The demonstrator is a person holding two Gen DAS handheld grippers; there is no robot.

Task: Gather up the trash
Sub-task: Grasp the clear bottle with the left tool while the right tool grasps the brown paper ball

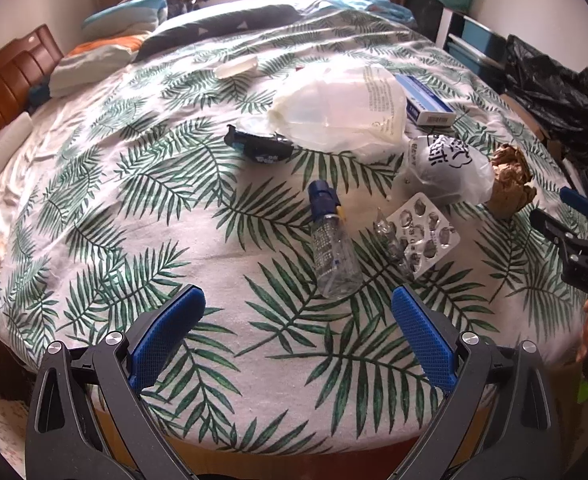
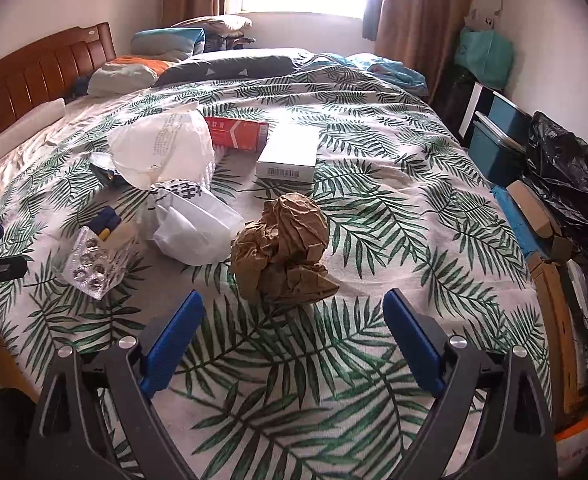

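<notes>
Jaws apart on both grippers, nothing between. Right gripper [image 2: 292, 332] faces the crumpled brown paper ball [image 2: 282, 248], just beyond its tips on the bed [image 2: 414, 208]. Left gripper [image 1: 298, 324] faces the clear bottle w/ blue cap [image 1: 332, 244], blister pack [image 1: 424, 236] to its right. Farther off: plastic bags, boxes. Looks like approach step; next, straddle an item & close.

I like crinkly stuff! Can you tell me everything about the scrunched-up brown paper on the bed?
The brown paper is crushed into a rough, lumpy ball full of creases and folds, like wrapping or bag paper. It sits loose on the leaf-patterned bedcover, near the edge. A white plastic bag lies right beside it, seemingly touching. Nothing holds it: it lies just ahead of the open right gripper.
</notes>
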